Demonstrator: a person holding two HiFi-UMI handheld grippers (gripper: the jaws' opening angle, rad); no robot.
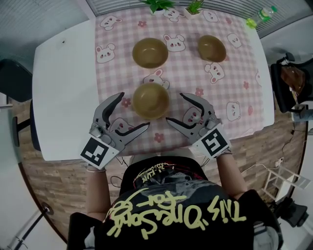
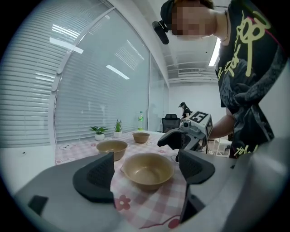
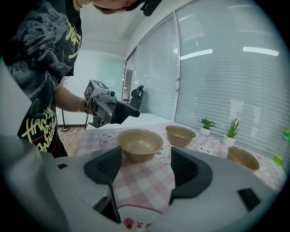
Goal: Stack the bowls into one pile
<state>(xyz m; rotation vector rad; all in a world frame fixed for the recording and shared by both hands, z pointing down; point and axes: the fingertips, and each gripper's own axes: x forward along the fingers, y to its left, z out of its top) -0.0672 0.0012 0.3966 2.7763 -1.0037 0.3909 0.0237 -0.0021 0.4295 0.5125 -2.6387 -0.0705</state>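
Observation:
Three tan bowls stand apart on the pink checked cloth (image 1: 234, 73). The near bowl (image 1: 150, 100) (image 2: 147, 169) (image 3: 139, 143) sits between my two grippers. A second bowl (image 1: 150, 52) (image 2: 112, 148) (image 3: 180, 134) stands behind it, and a third bowl (image 1: 211, 48) (image 2: 141, 136) (image 3: 243, 157) at the back right. My left gripper (image 1: 130, 112) (image 2: 144, 173) is open, just left of the near bowl, nothing between its jaws. My right gripper (image 1: 177, 108) (image 3: 146, 168) is open too, just right of that bowl, and holds nothing.
Two small potted plants (image 1: 157, 5) (image 1: 194, 7) stand at the table's far edge, and a green-capped bottle (image 1: 261, 15) at the far right corner. White tabletop (image 1: 63, 88) shows left of the cloth. A black chair (image 1: 14, 80) stands at the left.

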